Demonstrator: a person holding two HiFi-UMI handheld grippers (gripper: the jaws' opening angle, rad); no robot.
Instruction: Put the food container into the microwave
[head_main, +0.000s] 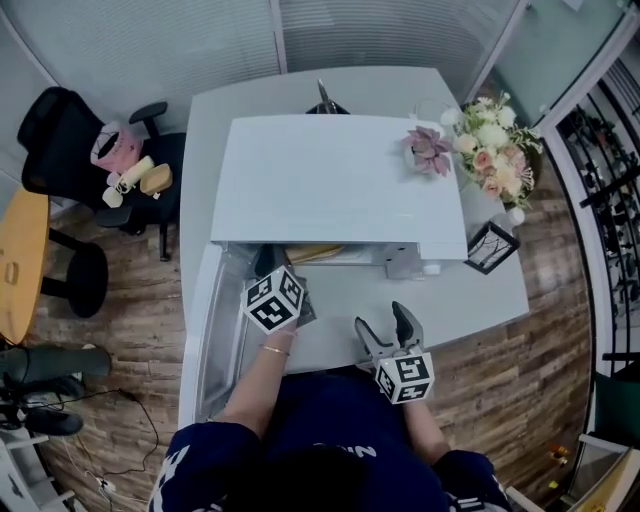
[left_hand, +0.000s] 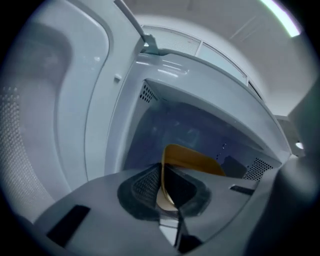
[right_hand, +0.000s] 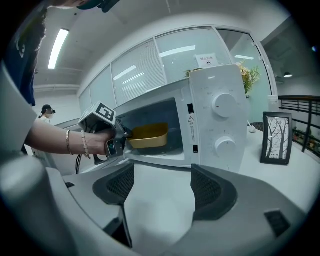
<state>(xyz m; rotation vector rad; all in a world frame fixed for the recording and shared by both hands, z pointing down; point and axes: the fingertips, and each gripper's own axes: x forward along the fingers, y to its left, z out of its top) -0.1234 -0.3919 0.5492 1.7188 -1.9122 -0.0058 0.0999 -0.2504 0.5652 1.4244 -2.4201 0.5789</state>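
Inside the open cavity of the microwave (right_hand: 220, 120), on a white table (head_main: 470, 290): one food container (right_hand: 149, 136), yellow, shallow, oblong.

Condition of holders. Left gripper (left_hand: 165, 185): jaws clamped together on the container's near rim, with only that thin wall between the pads. Right gripper (right_hand: 160, 192): jaws spread wide with nothing between them, hanging over bare tabletop in front of the microwave, well apart from the container.

Hazards, as judged:
- The grip is on one edge only, so the far end is unsupported. The container could sag or twist about the pads, and anything inside might shift.
- Whether the base already rests on the cavity floor cannot be told. Letting go too soon would drop it, perhaps askew.
- Pulling the left gripper back without fully freeing the rim could drag the container out toward the sill.
- The door (head_main: 215, 330) stands open to the left, close beside the left forearm. A knock there could jolt the hold.

Position relative to the claw. The container lies directly ahead of the left gripper's tips, extending from them deeper into the cavity. Its near rim is pinched and the body lies roughly level, wholly past the door opening.
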